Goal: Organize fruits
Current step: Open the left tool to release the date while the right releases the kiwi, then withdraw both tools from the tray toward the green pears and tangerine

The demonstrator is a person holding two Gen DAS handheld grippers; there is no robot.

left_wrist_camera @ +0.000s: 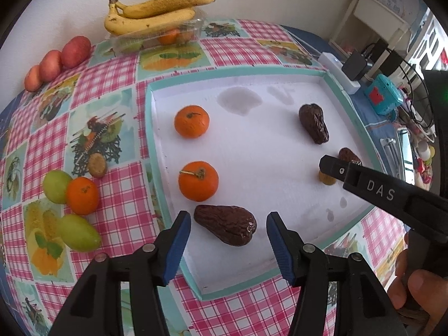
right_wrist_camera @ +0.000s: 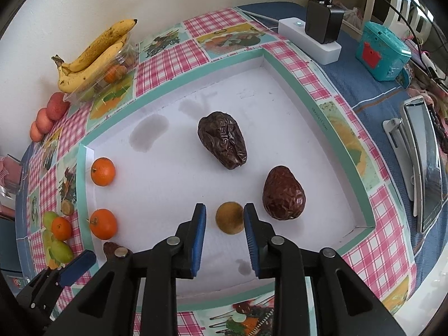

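In the left wrist view, three peaches [left_wrist_camera: 57, 63] lie in a row at the upper left, and further right two bananas [left_wrist_camera: 152, 11] rest on a clear plastic box [left_wrist_camera: 156, 37]. At the left edge, on the checked tablecloth [left_wrist_camera: 112, 184], green grapes [left_wrist_camera: 79, 232] touch a mandarin [left_wrist_camera: 82, 195], with a small brown fruit [left_wrist_camera: 97, 164] just above. The white tray [left_wrist_camera: 252, 145] fills the middle: two mandarins [left_wrist_camera: 191, 121] stand one above the other in its left part. At the bottom centre the left gripper [left_wrist_camera: 228, 233] has its blue pads wide apart, and a wrinkled dark date [left_wrist_camera: 226, 228] lies between them; neither pad touches it. Another date [left_wrist_camera: 313, 123] lies toward the upper right.

In the right wrist view, the right gripper [right_wrist_camera: 224, 221] sits at the bottom centre with a narrow gap. A small round yellow-brown fruit [right_wrist_camera: 229, 217] is between the pads: the right pad is at its edge, the left one stands a little off (so it is not squeezed). Just right of it stands a big date [right_wrist_camera: 283, 193], and one more date [right_wrist_camera: 222, 140] lies above centre. A teal box [right_wrist_camera: 382, 53] is at the upper right, off the tray.
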